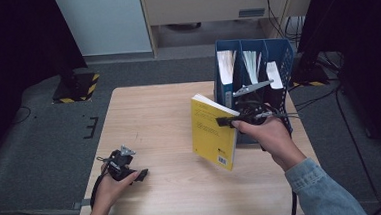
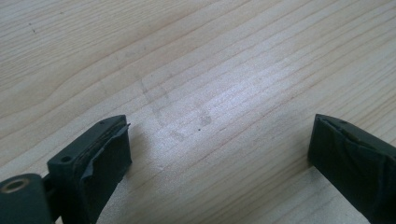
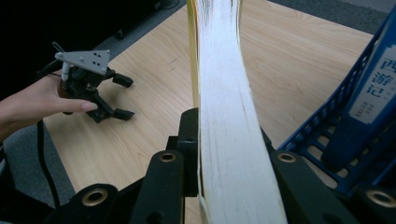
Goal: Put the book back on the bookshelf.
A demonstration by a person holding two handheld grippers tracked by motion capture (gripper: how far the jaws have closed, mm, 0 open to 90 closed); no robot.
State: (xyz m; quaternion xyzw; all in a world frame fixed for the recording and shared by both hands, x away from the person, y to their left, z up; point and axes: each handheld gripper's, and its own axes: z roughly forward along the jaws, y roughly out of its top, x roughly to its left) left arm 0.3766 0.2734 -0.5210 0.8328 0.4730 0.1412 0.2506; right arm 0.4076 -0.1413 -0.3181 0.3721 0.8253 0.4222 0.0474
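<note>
We clamp the yellow book upright in our right gripper, just at nine o'clock of the blue file rack, likely for shelving; our left gripper rests splayed and empty on the table

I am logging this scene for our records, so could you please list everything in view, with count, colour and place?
Book: one, yellow cover, held upright over the table's middle, beside the file rack.
File rack: one, blue, at the table's far right edge, three slots holding books and papers.
Table: one, light wood, centre of the high view.
Floor stand base: one, black with yellow stripes, on the grey carpet to the far left.
Left gripper: one, black, jaws open, resting low on the table's near left corner.
Right gripper: one, black, jaws clamped on the book's page edge.
Sleeve: one, light blue denim, on the right forearm.
</note>
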